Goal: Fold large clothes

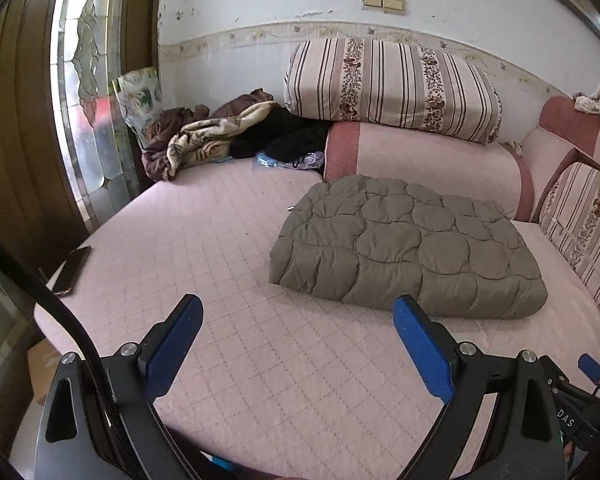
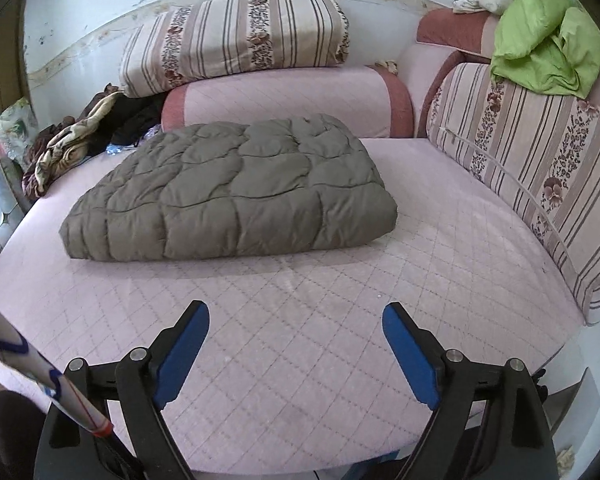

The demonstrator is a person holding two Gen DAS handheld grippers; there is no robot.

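A grey-olive quilted jacket (image 1: 412, 248) lies folded into a thick rectangular bundle on the pink quilted bed (image 1: 228, 264). It also shows in the right wrist view (image 2: 236, 192), in the middle of the bed (image 2: 340, 320). My left gripper (image 1: 298, 312) is open and empty, held above the bed just in front of the bundle's near edge. My right gripper (image 2: 296, 320) is open and empty, above bare bed a short way in front of the bundle.
A striped floral pillow (image 1: 392, 88) rests on a pink bolster (image 1: 420, 160) at the back. Crumpled clothes (image 1: 220, 136) lie at the back left. A phone (image 1: 74, 268) lies at the bed's left edge. A green garment (image 2: 548, 52) sits on the striped cushion (image 2: 540, 152) at right.
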